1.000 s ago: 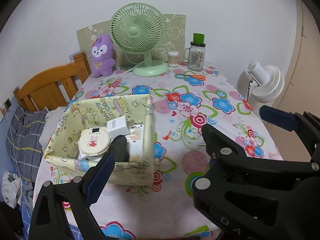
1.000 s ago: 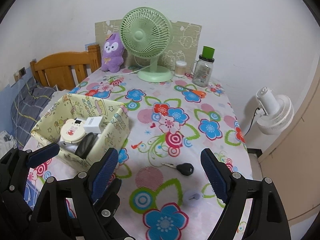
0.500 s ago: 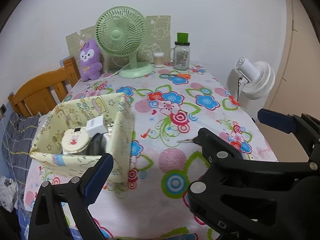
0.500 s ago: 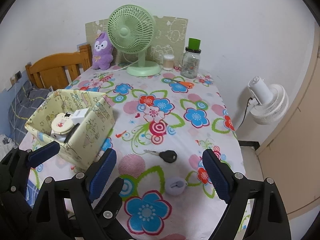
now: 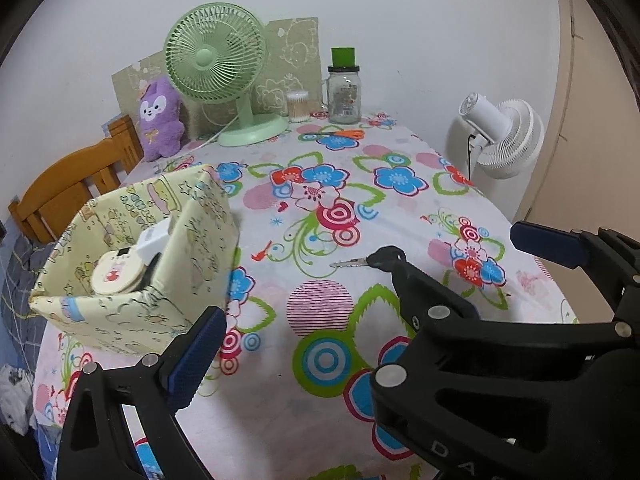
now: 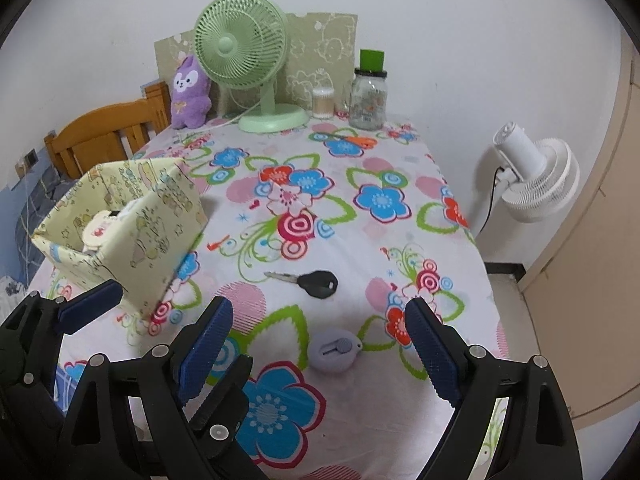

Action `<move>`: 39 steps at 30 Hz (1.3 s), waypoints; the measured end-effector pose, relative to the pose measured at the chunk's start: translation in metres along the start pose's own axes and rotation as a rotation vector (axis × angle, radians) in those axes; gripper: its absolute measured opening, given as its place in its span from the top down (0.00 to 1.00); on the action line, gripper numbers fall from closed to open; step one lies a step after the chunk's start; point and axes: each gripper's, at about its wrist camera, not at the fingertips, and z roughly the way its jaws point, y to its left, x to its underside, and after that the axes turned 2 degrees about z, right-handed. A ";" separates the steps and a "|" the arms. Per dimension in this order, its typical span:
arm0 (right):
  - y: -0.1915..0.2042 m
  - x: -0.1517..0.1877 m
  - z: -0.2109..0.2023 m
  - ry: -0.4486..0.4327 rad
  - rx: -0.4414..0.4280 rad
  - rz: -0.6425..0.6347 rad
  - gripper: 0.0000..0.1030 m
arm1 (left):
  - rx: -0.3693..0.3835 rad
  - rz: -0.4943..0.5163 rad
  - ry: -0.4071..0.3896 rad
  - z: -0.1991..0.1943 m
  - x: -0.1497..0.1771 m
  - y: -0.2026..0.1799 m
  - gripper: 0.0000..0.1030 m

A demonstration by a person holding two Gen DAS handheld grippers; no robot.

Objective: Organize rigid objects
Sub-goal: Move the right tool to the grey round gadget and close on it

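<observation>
Jaws on the right gripper (image 6: 320, 344) stand wide with nothing between them, framing a small lilac round gadget (image 6: 335, 354) at lower centre of its view, with a black-headed key (image 6: 312, 283) just above it on the flowered tablecloth (image 6: 384, 240). Both loose items look yet to be gathered into the yellow patterned box (image 6: 160, 216) at middle left, which already holds a few things, so the step in hand seems to be an approach. Next, the right gripper would need to drop over one item and close. Only the right view shows the gadget; in the left view the right gripper hides it and covers part of the key (image 5: 374, 260). The left gripper (image 5: 356, 280) is also open and empty, near the box (image 5: 200, 240).
</observation>
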 end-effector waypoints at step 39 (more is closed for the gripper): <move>-0.016 0.028 0.076 0.187 0.024 0.024 0.52 | 0.060 0.017 0.136 0.064 0.023 -0.011 0.03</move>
